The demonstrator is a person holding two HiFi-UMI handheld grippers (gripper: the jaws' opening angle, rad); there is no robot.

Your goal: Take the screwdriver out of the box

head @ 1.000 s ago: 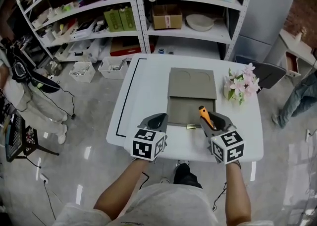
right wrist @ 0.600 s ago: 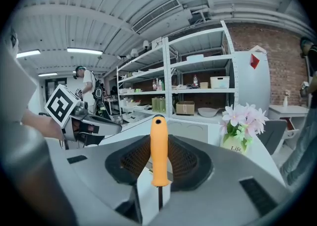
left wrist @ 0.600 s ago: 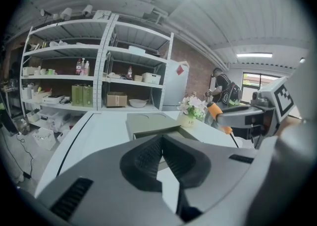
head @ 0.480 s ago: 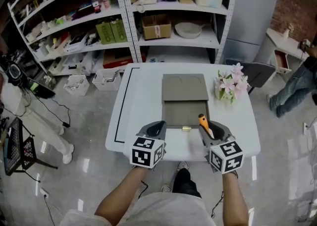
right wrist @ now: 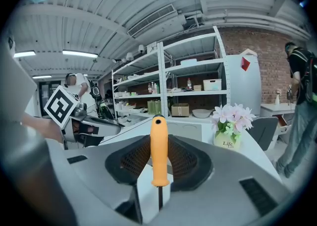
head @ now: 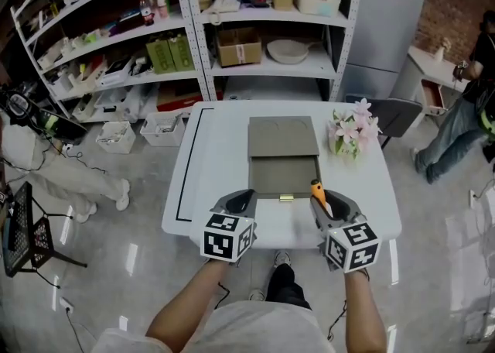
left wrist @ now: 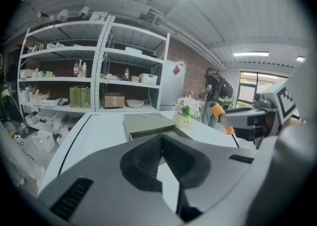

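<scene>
An orange-handled screwdriver [head: 318,193] [right wrist: 159,150] stands upright between the jaws of my right gripper [head: 330,206] [right wrist: 159,146], which is shut on its handle; the thin shaft points down behind the jaws. It hangs over the white table [head: 213,158], just right of the front corner of the open grey box [head: 283,176], whose lid [head: 282,137] lies flat behind it. My left gripper [head: 237,204] [left wrist: 160,140] hovers at the box's front left, its tips together and holding nothing. The left gripper view shows the right gripper [left wrist: 247,119] with the orange handle [left wrist: 218,110].
A pot of pink flowers [head: 348,133] [right wrist: 229,121] stands right of the box. A small brass clasp [head: 286,198] sits at the box's front edge. Metal shelves [head: 232,34] full of goods stand behind the table. One person [head: 464,111] stands at the right, another [head: 39,166] at the left.
Both grippers have drawn a little back toward the table's near edge and risen slightly. The right one still grips the screwdriver. The head view has shifted.
</scene>
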